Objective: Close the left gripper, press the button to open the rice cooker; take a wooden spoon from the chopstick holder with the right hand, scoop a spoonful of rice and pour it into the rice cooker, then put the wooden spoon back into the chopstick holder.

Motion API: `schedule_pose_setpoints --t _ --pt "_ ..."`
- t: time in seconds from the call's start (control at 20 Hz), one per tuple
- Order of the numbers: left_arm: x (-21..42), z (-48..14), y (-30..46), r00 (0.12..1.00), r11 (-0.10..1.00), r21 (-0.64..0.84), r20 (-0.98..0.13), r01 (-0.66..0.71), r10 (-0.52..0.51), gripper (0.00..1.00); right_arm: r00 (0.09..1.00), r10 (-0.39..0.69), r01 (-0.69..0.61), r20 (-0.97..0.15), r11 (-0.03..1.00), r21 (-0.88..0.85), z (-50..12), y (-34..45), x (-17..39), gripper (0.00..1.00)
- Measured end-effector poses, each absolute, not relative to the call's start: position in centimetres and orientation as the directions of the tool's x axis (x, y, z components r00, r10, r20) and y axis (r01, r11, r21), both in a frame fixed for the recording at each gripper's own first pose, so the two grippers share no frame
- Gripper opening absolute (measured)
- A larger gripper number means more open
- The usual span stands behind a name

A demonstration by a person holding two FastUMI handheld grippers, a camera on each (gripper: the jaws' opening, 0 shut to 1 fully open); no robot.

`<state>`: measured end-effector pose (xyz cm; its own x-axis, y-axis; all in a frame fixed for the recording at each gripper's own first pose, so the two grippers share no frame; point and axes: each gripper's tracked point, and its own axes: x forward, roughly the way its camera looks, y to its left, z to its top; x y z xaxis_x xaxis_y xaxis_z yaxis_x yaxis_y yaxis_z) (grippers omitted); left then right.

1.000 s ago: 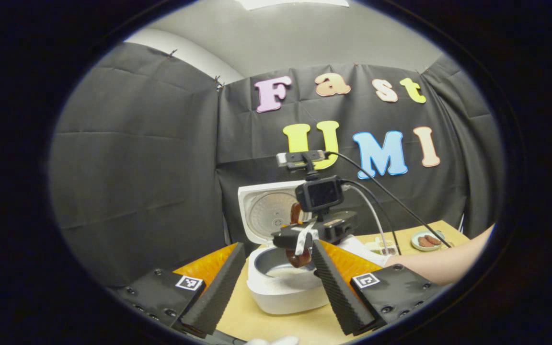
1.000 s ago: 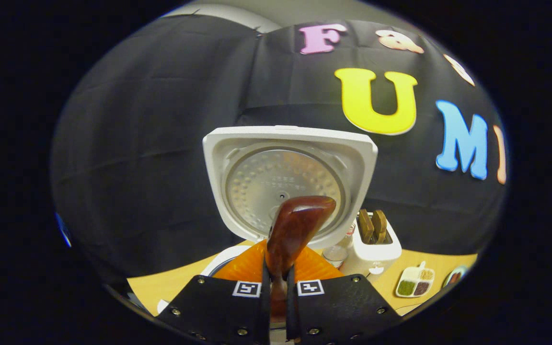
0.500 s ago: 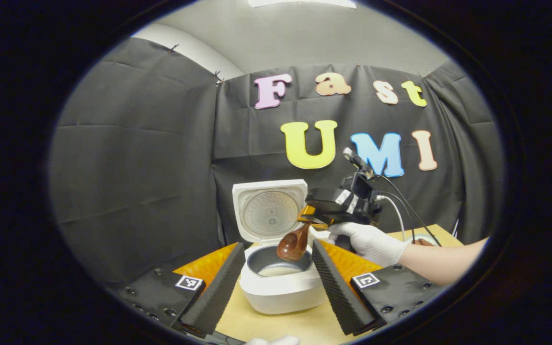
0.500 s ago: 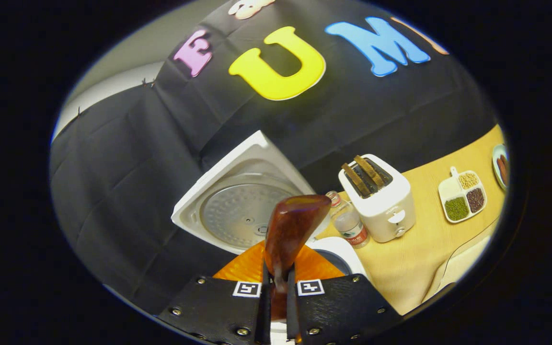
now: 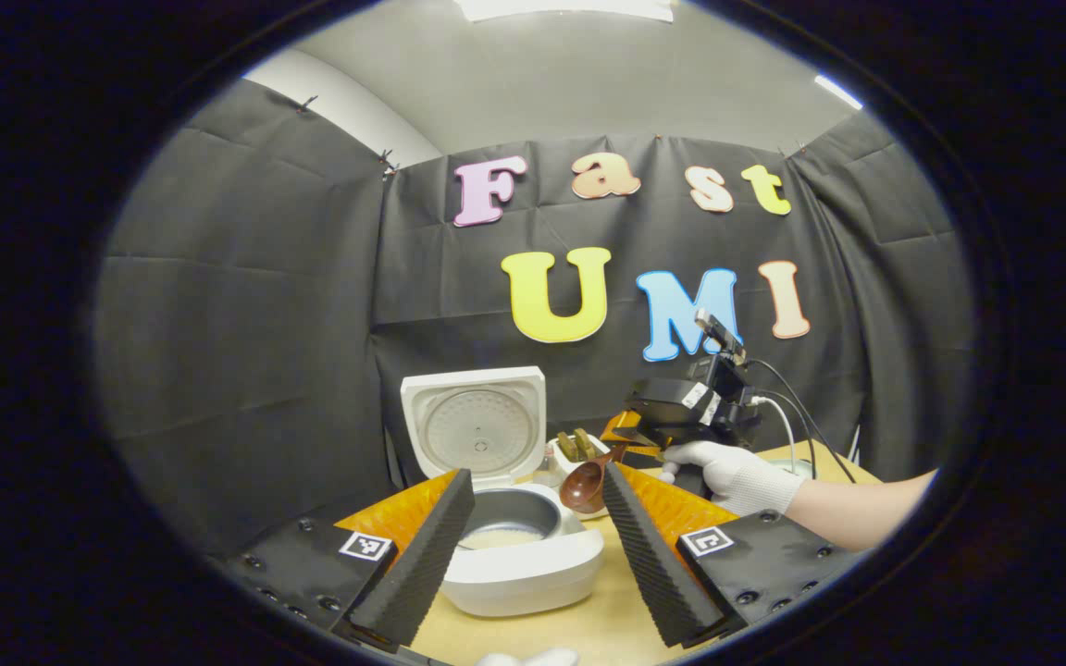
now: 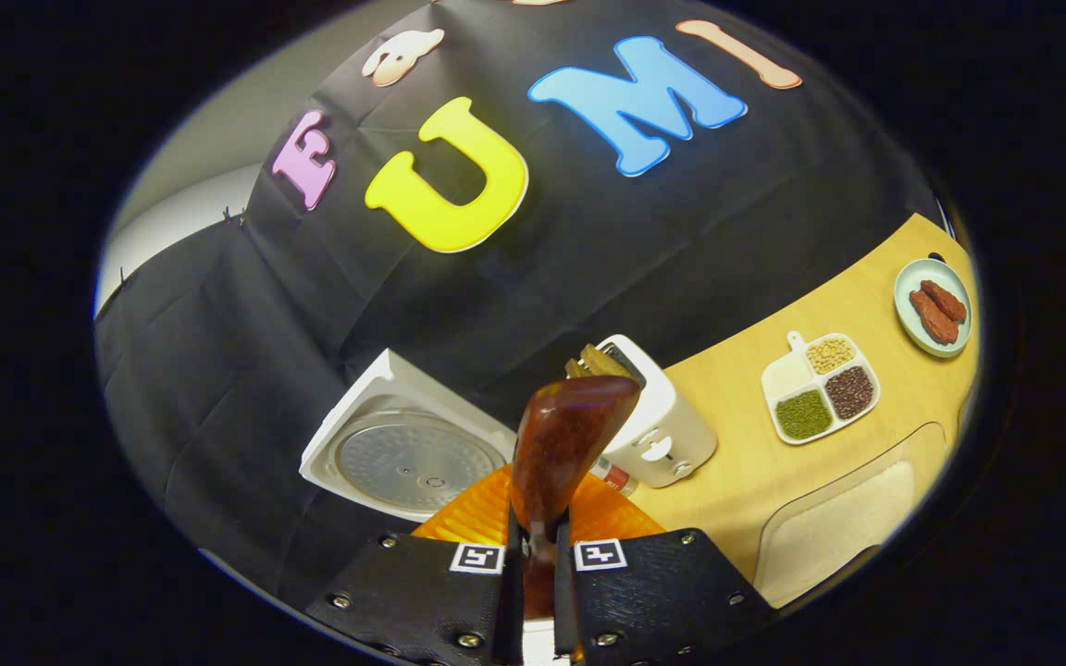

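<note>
The white rice cooker stands open, its lid upright and a thin layer of rice in the pot. My left gripper hovers open in front of it, one finger on each side of the pot. To the right of the cooker, a gloved hand holds my right gripper, which is shut on the handle of the dark wooden spoon. The spoon's bowl hangs low beside the pot's right rim. In the right gripper view the spoon stands out from between the fingers of the right gripper, with the cooker lid at the left.
A white toaster with bread stands behind the spoon, a small bottle beside it. On the wooden table lie a divided dish of grains, a plate of sausages and a beige tray of rice.
The right gripper has carried the spoon from above the pot off to the right of the cooker and rolled to one side. The left gripper stays open and has shifted slightly right.
</note>
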<state>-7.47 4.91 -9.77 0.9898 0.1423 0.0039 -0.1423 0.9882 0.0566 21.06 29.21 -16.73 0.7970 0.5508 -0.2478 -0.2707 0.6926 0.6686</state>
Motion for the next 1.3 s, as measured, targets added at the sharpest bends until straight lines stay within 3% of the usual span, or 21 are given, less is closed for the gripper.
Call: schedule_pose_setpoints --t 0.55,0.95,1.3 --pt "-4.6 -9.4 -5.2 1.000 0.996 0.083 0.015 0.017 -0.018 1.00 0.912 0.279 -0.012 -0.300 0.750 0.661 -19.4 5.9 21.5 0.13" --pt "-3.2 -8.7 -13.0 0.995 0.990 0.094 0.008 0.101 -0.102 1.00 0.935 0.093 0.140 -0.341 0.787 0.600 -21.9 -10.0 19.0 0.13" --pt "-3.5 -8.5 -15.9 0.995 0.988 0.116 -0.011 0.104 -0.103 0.97 0.916 0.037 0.216 -0.399 0.794 0.569 -26.1 -15.2 18.3 0.13"
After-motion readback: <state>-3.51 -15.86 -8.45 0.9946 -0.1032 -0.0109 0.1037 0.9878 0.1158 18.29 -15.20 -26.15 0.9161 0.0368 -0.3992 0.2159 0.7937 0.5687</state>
